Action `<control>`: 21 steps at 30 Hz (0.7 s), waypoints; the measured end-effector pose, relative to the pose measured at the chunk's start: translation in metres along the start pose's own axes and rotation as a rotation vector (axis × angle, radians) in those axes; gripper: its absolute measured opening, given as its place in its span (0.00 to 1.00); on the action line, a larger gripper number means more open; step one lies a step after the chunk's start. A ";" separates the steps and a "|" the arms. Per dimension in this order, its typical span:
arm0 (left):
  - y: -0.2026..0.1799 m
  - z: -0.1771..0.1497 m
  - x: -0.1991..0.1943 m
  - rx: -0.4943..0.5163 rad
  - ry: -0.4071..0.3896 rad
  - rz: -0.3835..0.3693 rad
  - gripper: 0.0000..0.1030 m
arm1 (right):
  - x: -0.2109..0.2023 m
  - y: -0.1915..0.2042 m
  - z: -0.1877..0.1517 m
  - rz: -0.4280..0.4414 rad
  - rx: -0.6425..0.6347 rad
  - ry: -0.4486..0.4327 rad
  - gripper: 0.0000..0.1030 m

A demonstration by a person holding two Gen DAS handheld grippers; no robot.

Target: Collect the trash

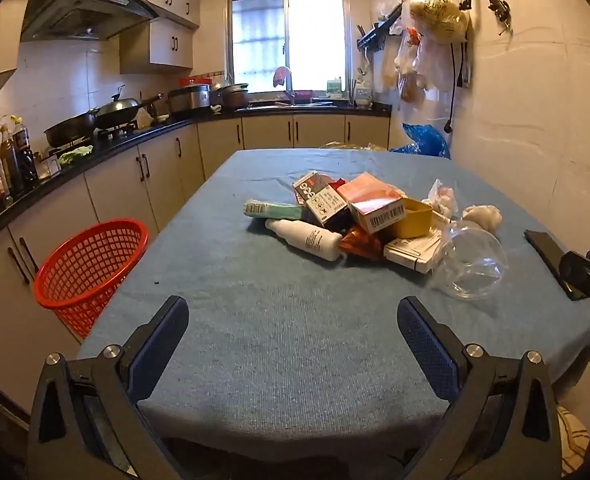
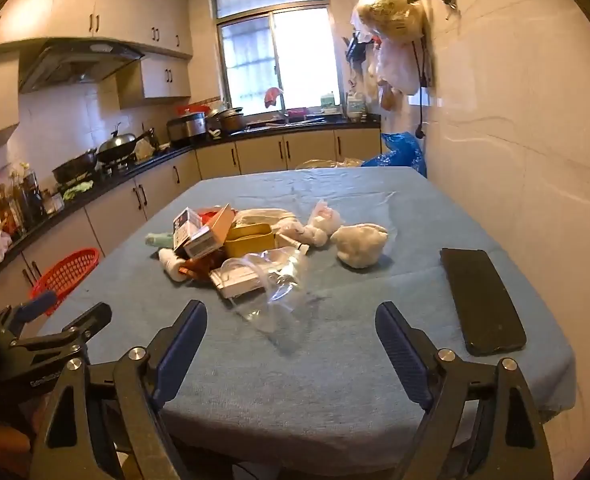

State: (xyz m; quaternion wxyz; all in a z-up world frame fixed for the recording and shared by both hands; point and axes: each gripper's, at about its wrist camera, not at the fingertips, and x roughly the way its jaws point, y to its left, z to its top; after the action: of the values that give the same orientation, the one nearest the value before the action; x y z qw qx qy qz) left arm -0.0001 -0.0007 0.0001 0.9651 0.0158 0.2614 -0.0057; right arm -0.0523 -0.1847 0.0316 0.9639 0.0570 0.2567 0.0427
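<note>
A heap of trash lies mid-table on the blue cloth [image 1: 255,340]: a white bottle [image 1: 307,239], a green tube [image 1: 273,210], a pink carton [image 1: 371,200], a yellow box [image 1: 413,218], a clear plastic dome lid [image 1: 469,262] and crumpled white paper [image 1: 481,216]. A red mesh basket [image 1: 91,268] stands off the table's left edge. My left gripper [image 1: 293,316] hangs open over the near cloth, nothing between its fingers. My right gripper [image 2: 291,320] is also open and empty, just short of the clear plastic [image 2: 273,284]. The crumpled paper [image 2: 359,244] lies beyond it to the right.
A black phone [image 2: 481,300] lies on the table's right side near the wall. The kitchen counter with pans [image 1: 107,120] and bottles runs along the left. Bags [image 1: 435,12] hang on the right wall. The left gripper's body [image 2: 35,344] shows at the right wrist view's left edge.
</note>
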 end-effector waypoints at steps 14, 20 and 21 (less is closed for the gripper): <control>0.002 -0.003 0.009 -0.001 0.035 0.000 1.00 | 0.011 0.017 -0.005 0.001 -0.063 0.044 0.85; 0.004 -0.004 0.008 -0.002 0.038 -0.001 1.00 | 0.011 0.017 -0.005 -0.010 -0.066 0.041 0.85; 0.004 -0.004 0.008 -0.002 0.038 0.001 1.00 | 0.011 0.017 -0.005 -0.012 -0.070 0.040 0.85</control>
State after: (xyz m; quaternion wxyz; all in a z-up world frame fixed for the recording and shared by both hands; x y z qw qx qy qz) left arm 0.0048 0.0030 -0.0076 0.9600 0.0150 0.2795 -0.0046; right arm -0.0462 -0.1659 0.0241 0.9602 0.0208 0.2746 0.0472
